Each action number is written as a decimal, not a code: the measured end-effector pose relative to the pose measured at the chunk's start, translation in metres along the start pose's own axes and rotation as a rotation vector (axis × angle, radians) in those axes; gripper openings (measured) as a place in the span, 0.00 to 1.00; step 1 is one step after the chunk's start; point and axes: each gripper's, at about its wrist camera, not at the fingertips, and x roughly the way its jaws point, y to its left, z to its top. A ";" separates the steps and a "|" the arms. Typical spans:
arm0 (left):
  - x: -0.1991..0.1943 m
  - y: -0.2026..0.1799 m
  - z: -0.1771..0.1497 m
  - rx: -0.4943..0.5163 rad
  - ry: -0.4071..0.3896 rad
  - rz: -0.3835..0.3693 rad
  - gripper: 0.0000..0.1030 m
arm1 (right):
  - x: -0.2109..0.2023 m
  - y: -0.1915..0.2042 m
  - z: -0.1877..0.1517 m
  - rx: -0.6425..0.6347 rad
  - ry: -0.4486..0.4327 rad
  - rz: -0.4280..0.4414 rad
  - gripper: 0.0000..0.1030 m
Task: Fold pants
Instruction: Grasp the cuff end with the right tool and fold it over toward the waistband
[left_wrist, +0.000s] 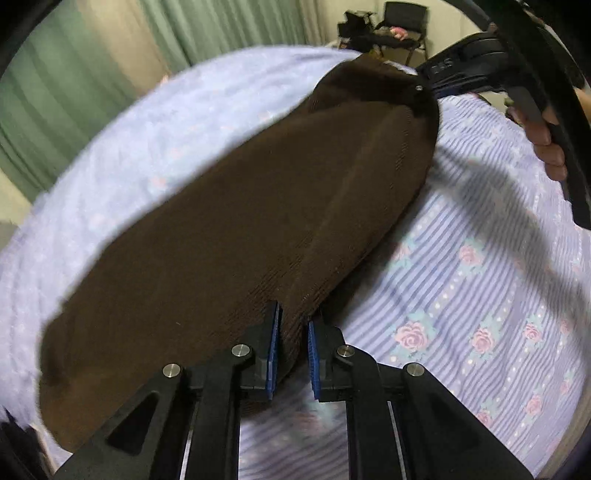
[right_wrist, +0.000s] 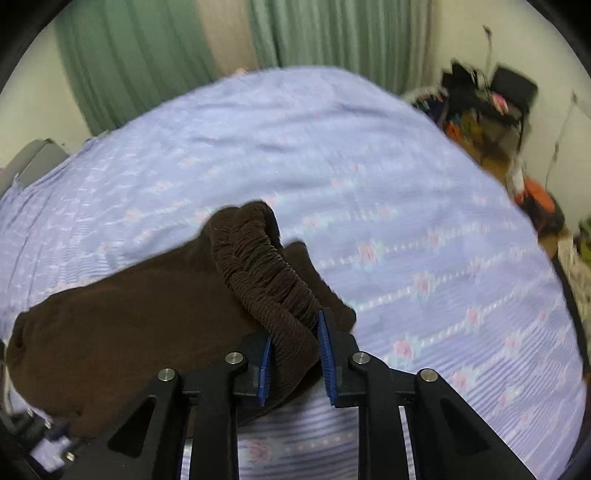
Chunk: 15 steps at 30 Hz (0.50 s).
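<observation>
Dark brown pants are held stretched above a lilac striped, rose-patterned bedspread. My left gripper is shut on a bunched edge of the pants between its blue pads. In the left wrist view my right gripper grips the far corner of the pants, a hand on its handle. In the right wrist view my right gripper is shut on the gathered elastic waistband of the pants, which stretch away to the left.
The bedspread covers a bed. Green curtains hang behind it. A black chair and cluttered items stand at the far right by the wall.
</observation>
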 end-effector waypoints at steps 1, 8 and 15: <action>0.004 0.003 -0.002 -0.024 0.003 -0.007 0.15 | 0.005 -0.002 -0.002 0.001 0.012 -0.003 0.36; -0.001 0.004 -0.001 -0.058 0.017 -0.108 0.56 | -0.028 -0.018 -0.017 0.049 -0.071 -0.032 0.75; -0.049 0.004 0.002 -0.088 -0.087 -0.089 0.58 | -0.042 -0.027 -0.026 0.154 -0.087 0.082 0.76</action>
